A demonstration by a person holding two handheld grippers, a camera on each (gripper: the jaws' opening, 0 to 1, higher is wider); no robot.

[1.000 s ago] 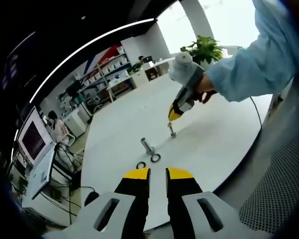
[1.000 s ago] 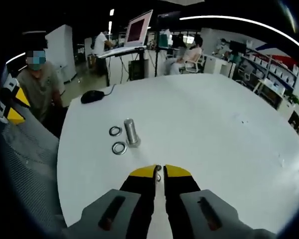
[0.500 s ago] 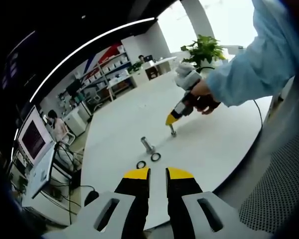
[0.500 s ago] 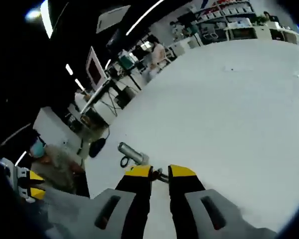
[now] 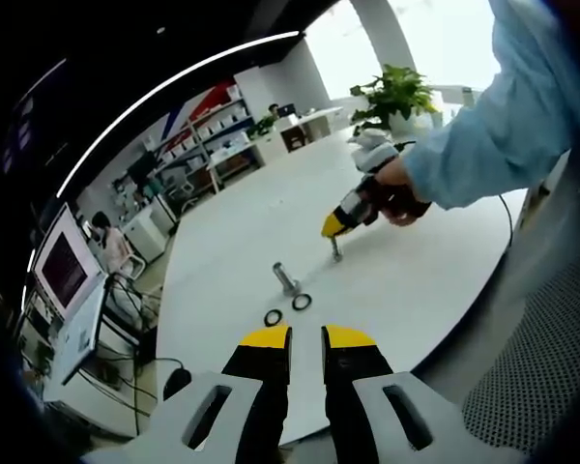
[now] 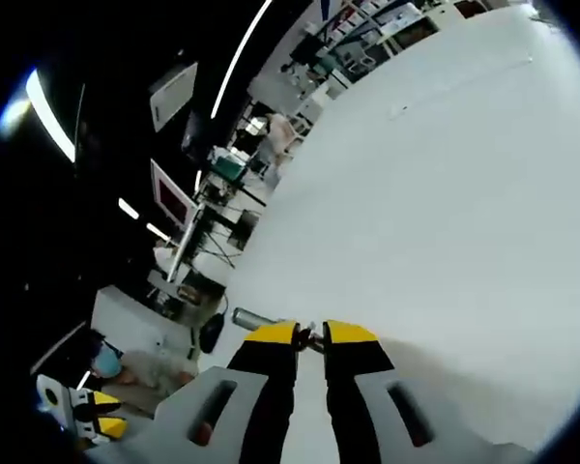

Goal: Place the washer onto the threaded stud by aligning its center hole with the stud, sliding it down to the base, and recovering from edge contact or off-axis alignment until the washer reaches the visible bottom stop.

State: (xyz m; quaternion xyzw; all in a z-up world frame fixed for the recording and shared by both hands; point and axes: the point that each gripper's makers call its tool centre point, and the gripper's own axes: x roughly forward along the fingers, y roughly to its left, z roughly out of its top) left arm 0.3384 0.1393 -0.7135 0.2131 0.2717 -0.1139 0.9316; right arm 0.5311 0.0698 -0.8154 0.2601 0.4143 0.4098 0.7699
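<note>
A thin threaded stud [image 5: 336, 250] stands on the white table [image 5: 416, 280]. My right gripper [image 5: 333, 225], held by a hand in a light blue sleeve, leans over the stud's top. It is shut on a small metal washer [image 6: 312, 337], which sits between its yellow tips [image 6: 312, 333]. A thicker metal cylinder [image 5: 286, 280] stands nearer, with two loose washers [image 5: 273, 317] [image 5: 302, 302] beside it. The cylinder [image 6: 250, 317] also lies just left of the right gripper's fingers. My left gripper [image 5: 306, 338] hangs over the table's near edge, slightly open and holding nothing.
A black mouse [image 5: 177, 383] with its cable lies at the table's left edge. A potted plant [image 5: 394, 95] stands at the far end. Desks with monitors [image 5: 63, 274], shelves and seated people lie beyond the table. A mesh chair back [image 5: 541, 348] rises at right.
The right gripper has tipped from steep to nearly flat over the stud, staying shut, and its view has rolled hard. The left gripper has held still.
</note>
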